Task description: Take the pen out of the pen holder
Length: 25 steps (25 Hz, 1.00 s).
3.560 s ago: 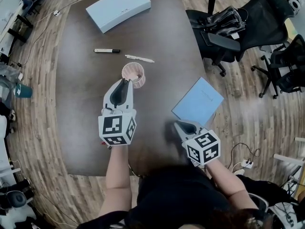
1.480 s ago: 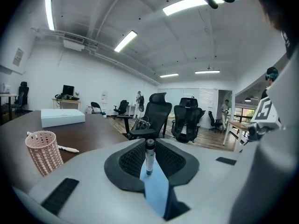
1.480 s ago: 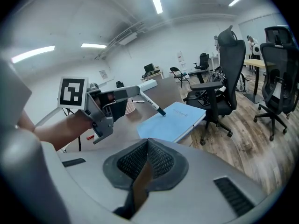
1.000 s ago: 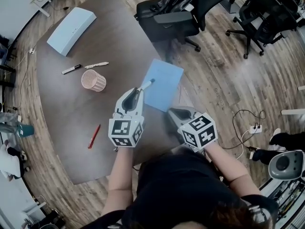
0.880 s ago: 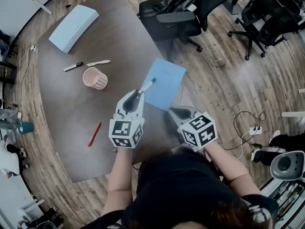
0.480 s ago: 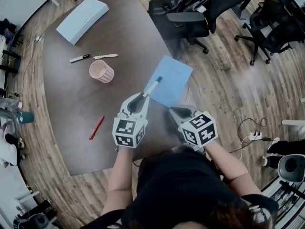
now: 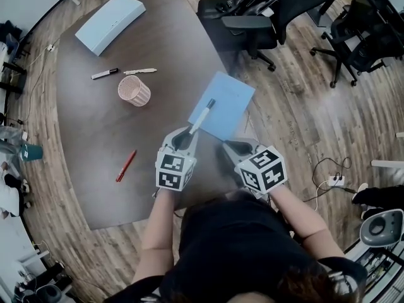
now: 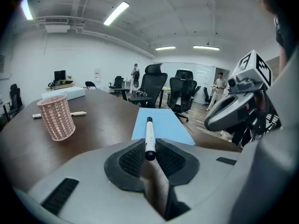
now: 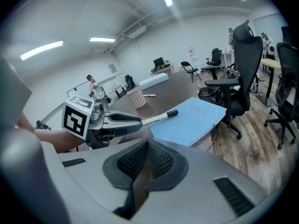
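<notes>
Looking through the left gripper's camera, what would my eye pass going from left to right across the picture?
pink pen holder → white marker → right gripper

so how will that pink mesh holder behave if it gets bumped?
Probably light: the pink mesh holder is open-weave and nothing sticks out of it. Upright, narrower at the base, so a high nudge may tip it; on its side it would likely roll.

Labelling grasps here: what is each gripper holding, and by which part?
The left gripper pinches the white pen near its rear end, the black-capped end sticking out over the blue notebook. The right gripper holds nothing, jaws together.
</notes>
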Available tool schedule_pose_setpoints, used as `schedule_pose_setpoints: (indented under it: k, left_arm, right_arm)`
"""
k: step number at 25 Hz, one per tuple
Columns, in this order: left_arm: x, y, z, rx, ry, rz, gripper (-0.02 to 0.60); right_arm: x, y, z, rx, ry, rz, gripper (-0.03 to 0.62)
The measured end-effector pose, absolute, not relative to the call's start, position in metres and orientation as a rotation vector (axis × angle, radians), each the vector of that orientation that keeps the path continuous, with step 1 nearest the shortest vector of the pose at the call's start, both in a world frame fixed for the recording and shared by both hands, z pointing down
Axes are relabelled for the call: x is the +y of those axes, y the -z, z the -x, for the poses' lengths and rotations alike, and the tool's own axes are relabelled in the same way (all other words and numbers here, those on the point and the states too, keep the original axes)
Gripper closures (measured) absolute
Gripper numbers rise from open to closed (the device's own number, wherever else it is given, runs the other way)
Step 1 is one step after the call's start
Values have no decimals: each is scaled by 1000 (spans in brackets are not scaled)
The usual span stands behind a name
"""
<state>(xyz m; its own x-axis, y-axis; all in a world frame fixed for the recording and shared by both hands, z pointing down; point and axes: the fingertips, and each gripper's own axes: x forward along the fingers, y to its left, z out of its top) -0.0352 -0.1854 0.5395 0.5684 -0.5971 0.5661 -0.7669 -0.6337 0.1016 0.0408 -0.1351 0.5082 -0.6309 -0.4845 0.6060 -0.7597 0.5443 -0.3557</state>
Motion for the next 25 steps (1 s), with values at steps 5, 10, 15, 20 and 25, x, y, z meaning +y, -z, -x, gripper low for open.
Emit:
schedule_pose_setpoints:
  k: [5, 10, 15, 20, 25]
  left_arm:
    - [-183, -554, 33, -1097, -788, -2434, 494]
    - [-180, -566, 32, -1084, -852, -2410, 494]
    - [-180, -565, 30, -1079, -843, -2404, 465]
    - [-179, -556, 34, -1109, -810, -2413, 446]
    - [-180, -535, 44, -1181, -700, -2404, 453]
  right_arm:
    - [-133, -510, -47, -2330, -853, -1025, 577]
    - [-131, -511, -51, -2325, -854, -1036, 577]
    - [-132, -509, -51, -2330, -849, -1039, 577]
    - [-132, -508, -51, -2334, -838, -1040, 577]
    - [-136, -502, -52, -2344, -824, -1050, 577]
